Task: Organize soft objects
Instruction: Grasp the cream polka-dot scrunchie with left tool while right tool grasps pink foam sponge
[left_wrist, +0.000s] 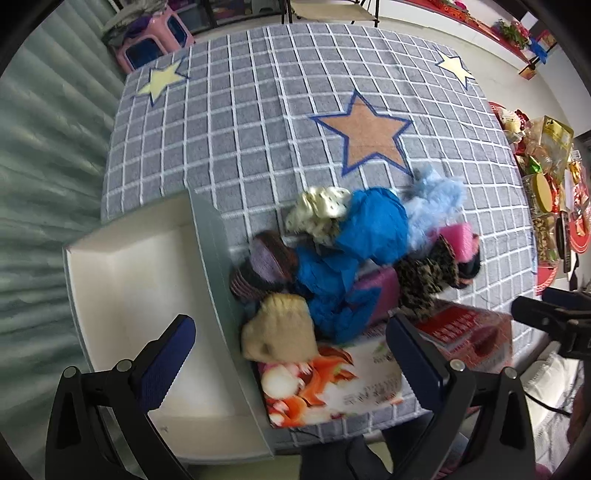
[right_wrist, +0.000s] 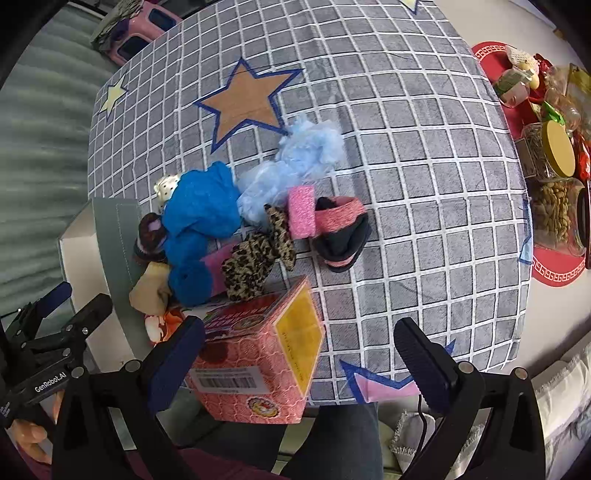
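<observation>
A heap of soft things lies on the grey checked tablecloth (left_wrist: 240, 129): a bright blue cloth (left_wrist: 369, 229) (right_wrist: 201, 210), a light blue fluffy piece (left_wrist: 432, 203) (right_wrist: 306, 147), a leopard-print scrunchie (left_wrist: 428, 275) (right_wrist: 255, 254), a pink and black band (right_wrist: 336, 229), a cream dotted scrunchie (left_wrist: 321, 206), a purple striped one (left_wrist: 264, 262) and a beige one (left_wrist: 280, 328). A white box (left_wrist: 129, 273) stands left of the heap. My left gripper (left_wrist: 291, 362) is open above the beige piece. My right gripper (right_wrist: 301, 363) is open above a pink carton (right_wrist: 266, 362).
A printed flat packet (left_wrist: 332, 387) lies under the heap's near side. Jars and snacks (right_wrist: 554, 177) on a red mat crowd the right table edge. A pink stool (left_wrist: 155, 40) stands beyond the far left corner. A curtain hangs on the left.
</observation>
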